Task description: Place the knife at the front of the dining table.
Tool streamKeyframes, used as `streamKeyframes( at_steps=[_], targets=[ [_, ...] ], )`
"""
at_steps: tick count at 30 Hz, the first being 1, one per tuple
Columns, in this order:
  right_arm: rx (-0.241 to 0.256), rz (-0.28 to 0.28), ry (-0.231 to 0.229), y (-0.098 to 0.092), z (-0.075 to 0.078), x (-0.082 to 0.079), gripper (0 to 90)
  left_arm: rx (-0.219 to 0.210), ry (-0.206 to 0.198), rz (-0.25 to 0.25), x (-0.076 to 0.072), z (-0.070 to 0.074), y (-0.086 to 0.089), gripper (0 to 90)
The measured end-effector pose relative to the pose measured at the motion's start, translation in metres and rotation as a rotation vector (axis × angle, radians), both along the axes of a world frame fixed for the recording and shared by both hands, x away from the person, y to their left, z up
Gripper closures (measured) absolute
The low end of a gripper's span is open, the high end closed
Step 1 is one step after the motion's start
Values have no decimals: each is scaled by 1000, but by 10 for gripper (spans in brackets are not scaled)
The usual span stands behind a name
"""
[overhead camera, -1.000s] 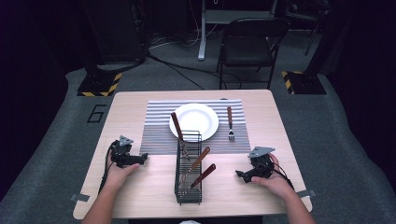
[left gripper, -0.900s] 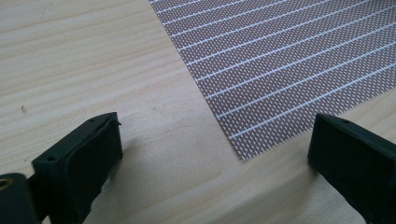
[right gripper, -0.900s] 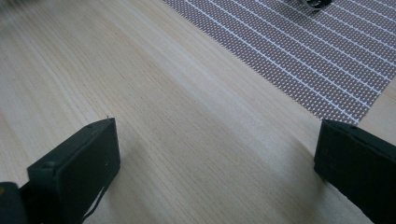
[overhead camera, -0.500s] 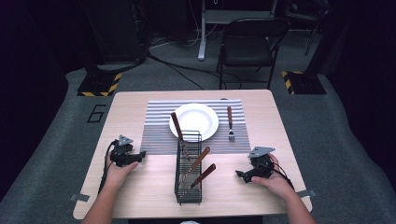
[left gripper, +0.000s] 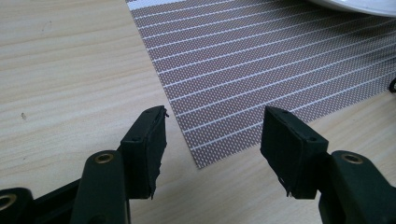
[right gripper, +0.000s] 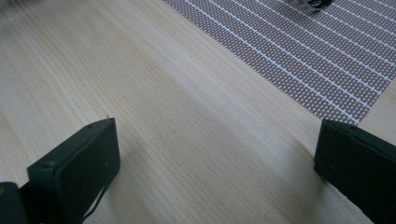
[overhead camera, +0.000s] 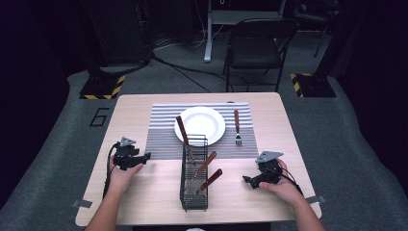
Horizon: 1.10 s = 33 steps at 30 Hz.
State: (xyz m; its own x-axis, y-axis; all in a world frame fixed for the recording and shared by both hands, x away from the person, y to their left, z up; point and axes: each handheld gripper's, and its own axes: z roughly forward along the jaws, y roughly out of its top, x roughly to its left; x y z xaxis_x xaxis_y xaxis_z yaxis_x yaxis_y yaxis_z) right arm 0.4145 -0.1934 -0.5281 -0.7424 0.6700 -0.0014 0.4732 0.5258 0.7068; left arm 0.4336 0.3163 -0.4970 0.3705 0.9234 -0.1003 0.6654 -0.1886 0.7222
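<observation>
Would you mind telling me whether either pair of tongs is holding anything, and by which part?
Nothing is held: the left tongs and right tongs are both open over the table.

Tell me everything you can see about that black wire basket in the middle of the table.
The black wire basket is a tall, narrow rack of thin dark metal rods, standing upright on the wooden table near its front edge. Three brown-handled utensils lean out of its open top. Its far end meets the striped placemat.
</observation>
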Motion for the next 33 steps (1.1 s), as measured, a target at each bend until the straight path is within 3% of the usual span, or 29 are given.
streamKeyframes(
  at_steps=[4, 15, 23, 26, 33],
  targets=[
    [2, -4, 4, 0, 0, 0, 0, -10, -17, -2, -1, 8, -6, 431],
    [3, -6, 6, 0, 0, -1, 0, -20, -41, -70, -4, 28, -34, 504],
    [2, -4, 4, 0, 0, -1, 0, -49, -17, -91, -4, 41, -48, 549],
    [2, -4, 5, 0, 0, -1, 0, -43, -26, -102, -4, 48, -52, 566],
    [1, -1, 1, 0, 0, 0, 0, -80, -61, -138, -2, 67, -65, 567]
  ],
)
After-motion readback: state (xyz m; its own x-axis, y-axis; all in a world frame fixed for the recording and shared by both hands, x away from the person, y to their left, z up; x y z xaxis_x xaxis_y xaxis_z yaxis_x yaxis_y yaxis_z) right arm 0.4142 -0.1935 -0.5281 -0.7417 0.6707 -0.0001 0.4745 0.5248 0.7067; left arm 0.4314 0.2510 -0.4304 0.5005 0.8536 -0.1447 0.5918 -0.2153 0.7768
